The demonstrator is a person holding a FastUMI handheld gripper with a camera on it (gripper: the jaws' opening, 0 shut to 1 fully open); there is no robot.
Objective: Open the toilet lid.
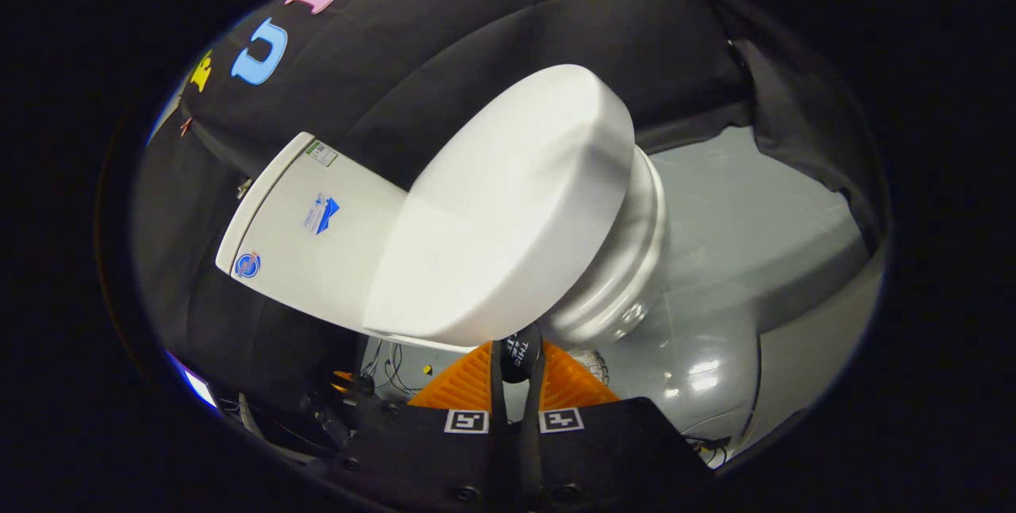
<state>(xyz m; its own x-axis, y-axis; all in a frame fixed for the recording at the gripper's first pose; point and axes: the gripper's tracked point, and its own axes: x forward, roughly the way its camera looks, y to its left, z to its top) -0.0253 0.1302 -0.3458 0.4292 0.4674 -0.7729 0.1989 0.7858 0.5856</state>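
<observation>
The gripper (517, 354) is seen rolled sideways, fingers nearly closed with a small dark piece between the tips. The toilet lid (508, 211) is found just beyond, at 12 o'clock, its edge touching the fingertips, the tank (309, 235) at 10 o'clock.

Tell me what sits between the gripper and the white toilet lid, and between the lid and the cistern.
Nothing visible does. The gripper has its fingers close together just below the near rim of the white toilet lid, with only a small black tag between their tips. The lid already looks partly raised, leaning toward the white cistern.
</observation>
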